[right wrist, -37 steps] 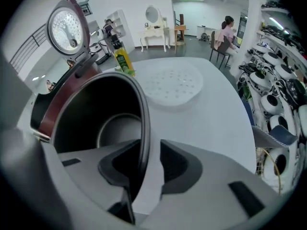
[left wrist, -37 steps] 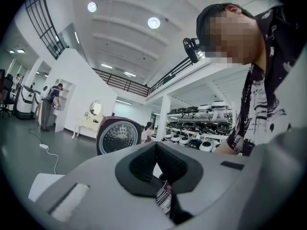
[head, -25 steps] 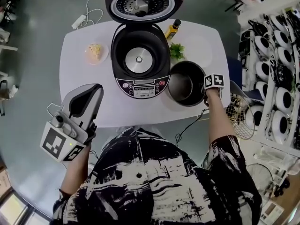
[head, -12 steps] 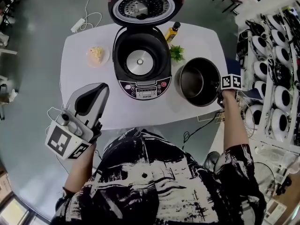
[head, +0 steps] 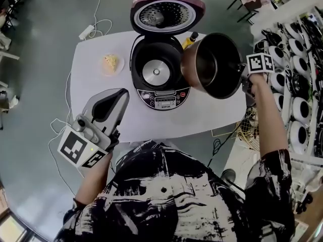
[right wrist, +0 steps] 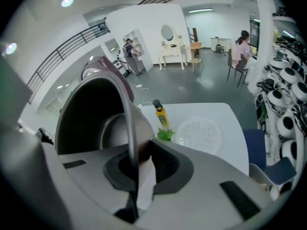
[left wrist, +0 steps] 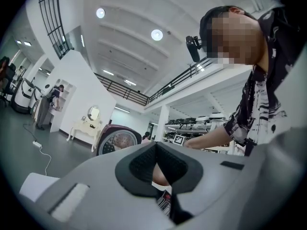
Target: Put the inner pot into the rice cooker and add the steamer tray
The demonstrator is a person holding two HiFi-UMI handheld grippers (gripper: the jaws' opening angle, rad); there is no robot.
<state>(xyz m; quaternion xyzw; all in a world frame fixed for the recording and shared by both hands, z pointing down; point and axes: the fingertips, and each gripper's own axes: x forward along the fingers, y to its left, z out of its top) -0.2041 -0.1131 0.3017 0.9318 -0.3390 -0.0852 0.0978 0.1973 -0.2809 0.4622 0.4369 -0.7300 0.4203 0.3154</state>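
Your right gripper [head: 244,75] clamps the rim of the inner pot [head: 214,64], tilted in the air just right of the open rice cooker [head: 160,79]; your left gripper [head: 120,96] is closed, empty

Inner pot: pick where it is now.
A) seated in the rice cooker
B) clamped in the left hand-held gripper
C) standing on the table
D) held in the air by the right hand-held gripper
D: the right hand-held gripper is shut on the rim of the inner pot, holding it tilted above the table; the rice cooker has no pot in it.
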